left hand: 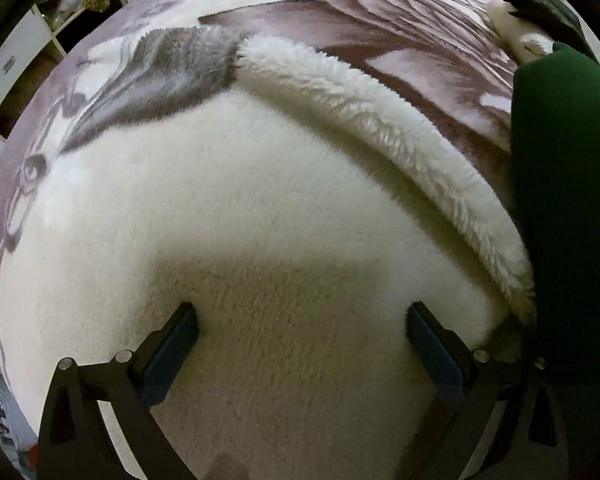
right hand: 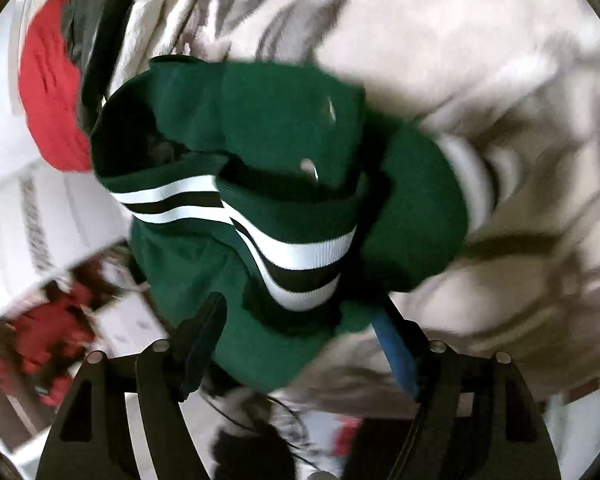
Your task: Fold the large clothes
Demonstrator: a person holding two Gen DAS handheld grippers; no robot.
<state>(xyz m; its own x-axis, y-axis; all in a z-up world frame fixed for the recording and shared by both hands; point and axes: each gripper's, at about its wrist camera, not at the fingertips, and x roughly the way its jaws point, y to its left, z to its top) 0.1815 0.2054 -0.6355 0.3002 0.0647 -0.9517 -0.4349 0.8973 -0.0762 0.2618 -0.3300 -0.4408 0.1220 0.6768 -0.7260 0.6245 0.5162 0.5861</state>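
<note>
Two black two-finger tools: the left tool [left hand: 302, 316] and the right tool [right hand: 300, 316], each with two blue-padded fingers. One fluffy white fleece garment [left hand: 260, 220] with a grey fur-edged part. One dark green knitted garment with white and black stripes [right hand: 284, 184]. One grey-and-white patterned plush bed cover [left hand: 400, 40]. One red cloth heap [right hand: 52, 92]. One white cabinet with open compartments [left hand: 8, 68].

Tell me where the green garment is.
The green garment fills the middle of the right wrist view, bunched between the right gripper's fingers, above the pale blanket.
</note>
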